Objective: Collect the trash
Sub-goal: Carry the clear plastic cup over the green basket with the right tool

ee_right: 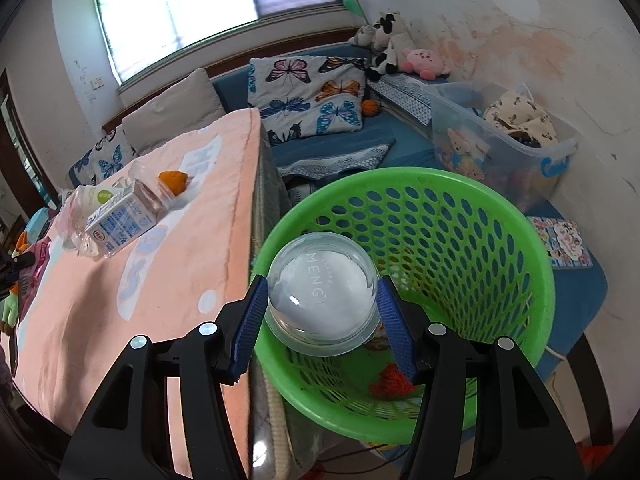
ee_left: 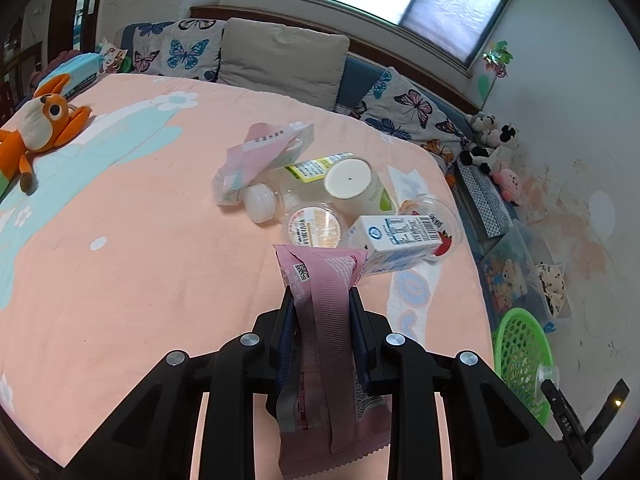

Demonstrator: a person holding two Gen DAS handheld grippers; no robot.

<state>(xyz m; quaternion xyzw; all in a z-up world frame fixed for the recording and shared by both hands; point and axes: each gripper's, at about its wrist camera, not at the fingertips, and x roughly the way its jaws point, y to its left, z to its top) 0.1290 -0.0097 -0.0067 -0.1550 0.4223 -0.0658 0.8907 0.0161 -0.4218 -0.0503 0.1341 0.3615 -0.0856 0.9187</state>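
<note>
The clear cup [ee_right: 323,294] sits between the blue pads of the right gripper [ee_right: 322,312], mouth toward the camera and pinched across its widest part, so that it hangs over the green basket [ee_right: 500,216]. That looks like a carry just short of a drop: the cup is above the basket's near rim at about 9 o'clock of its opening, and something red already lies at the bottom. The gripper tilts steeply downward, its jaws about half spread around the cup.

The pink wrapper [ee_left: 320,308] is clamped flat between the narrow jaws of the left gripper [ee_left: 322,298], its torn end sticking up past the tips and the rest trailing down toward the camera (a thin, floppy thing, so a tight pinch suits it). This gripper also points down at a slant, over the bed [ee_left: 120,240].

Beyond the wrapper, from 12 to 2 o'clock, the remaining trash lies bunched: a milk carton [ee_left: 396,240], a round tub [ee_left: 314,226], a white cup [ee_left: 354,182] and a crumpled pack [ee_left: 260,156]. In the left view the basket shows at 4 o'clock off the bed's edge, so I judge the wrapper goes there next.
</note>
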